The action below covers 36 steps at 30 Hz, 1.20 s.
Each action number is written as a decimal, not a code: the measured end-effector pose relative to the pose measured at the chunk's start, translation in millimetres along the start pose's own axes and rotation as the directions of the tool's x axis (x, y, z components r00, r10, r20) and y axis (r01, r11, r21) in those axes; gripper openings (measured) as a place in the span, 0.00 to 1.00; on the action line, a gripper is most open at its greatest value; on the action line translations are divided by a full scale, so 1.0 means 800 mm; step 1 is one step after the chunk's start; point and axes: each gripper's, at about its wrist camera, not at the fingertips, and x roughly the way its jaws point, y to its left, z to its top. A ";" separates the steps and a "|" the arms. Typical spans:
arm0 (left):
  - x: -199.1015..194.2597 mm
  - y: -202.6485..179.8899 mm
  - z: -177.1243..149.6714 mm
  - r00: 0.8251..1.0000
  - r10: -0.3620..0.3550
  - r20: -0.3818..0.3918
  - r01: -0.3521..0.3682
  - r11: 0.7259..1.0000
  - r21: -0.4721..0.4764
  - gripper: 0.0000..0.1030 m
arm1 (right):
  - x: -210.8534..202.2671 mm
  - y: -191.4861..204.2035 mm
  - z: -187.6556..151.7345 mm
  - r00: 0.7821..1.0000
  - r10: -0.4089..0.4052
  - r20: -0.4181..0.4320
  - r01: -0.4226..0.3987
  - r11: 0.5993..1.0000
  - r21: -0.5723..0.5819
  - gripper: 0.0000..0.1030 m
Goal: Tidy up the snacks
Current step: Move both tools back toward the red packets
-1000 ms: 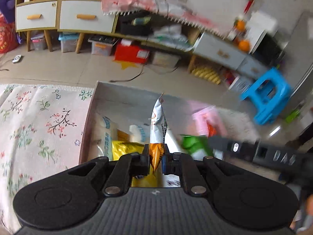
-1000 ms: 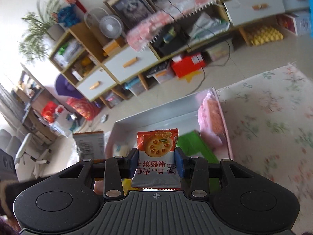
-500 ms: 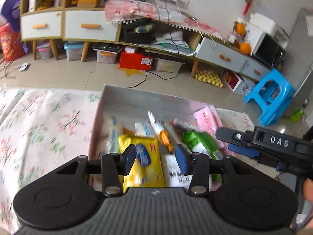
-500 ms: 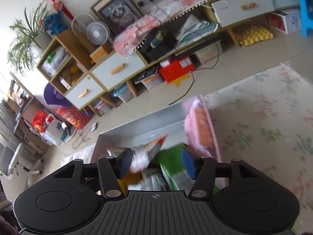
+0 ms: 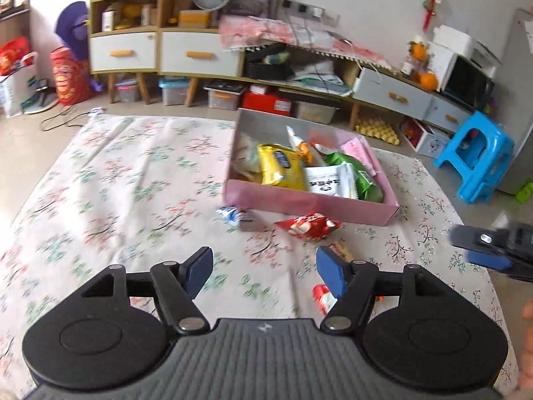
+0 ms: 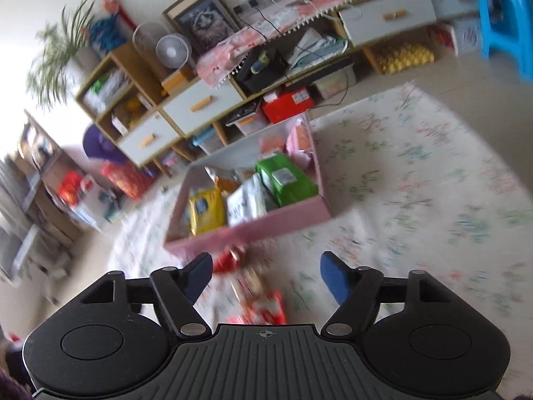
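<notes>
Left tool (image 5: 265,271) is spread wide, nothing held. Right tool (image 6: 266,275) is likewise spread wide and empty. The pink box (image 5: 309,204) is seen on the floral cloth (image 5: 133,180), packed with snacks: a yellow bag (image 5: 281,166), a white pack (image 5: 328,181), a green pack (image 6: 288,180). A red packet (image 5: 308,226) and a blue-white packet (image 5: 233,215) lie just in front of the box.

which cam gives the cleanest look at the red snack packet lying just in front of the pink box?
Left wrist view: the red snack packet lies sharp and whole on the floral cloth, just short of the pink box. In the right wrist view it is a motion-blurred red patch, partly hidden behind the tool finger.
</notes>
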 end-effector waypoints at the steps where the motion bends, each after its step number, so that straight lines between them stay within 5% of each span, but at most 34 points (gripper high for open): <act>1: -0.005 0.001 0.001 1.000 0.019 0.013 -0.019 1.000 0.004 0.66 | -0.012 0.003 -0.004 1.000 -0.024 0.016 0.024 1.000 -0.015 0.75; 13: -0.041 0.012 -0.005 0.989 0.103 0.107 -0.096 0.993 -0.070 0.82 | -0.032 -0.019 -0.059 0.999 -0.041 -0.020 0.044 0.991 0.130 0.81; 30: -0.024 0.021 -0.023 0.992 0.110 0.065 -0.102 0.987 -0.121 0.85 | -0.021 -0.006 -0.069 0.997 -0.065 -0.033 0.066 0.998 0.016 0.81; 36: -0.010 0.019 -0.025 0.993 0.117 0.032 -0.115 0.991 -0.074 0.86 | -0.005 0.000 -0.074 0.996 -0.065 -0.066 0.062 0.997 -0.041 0.81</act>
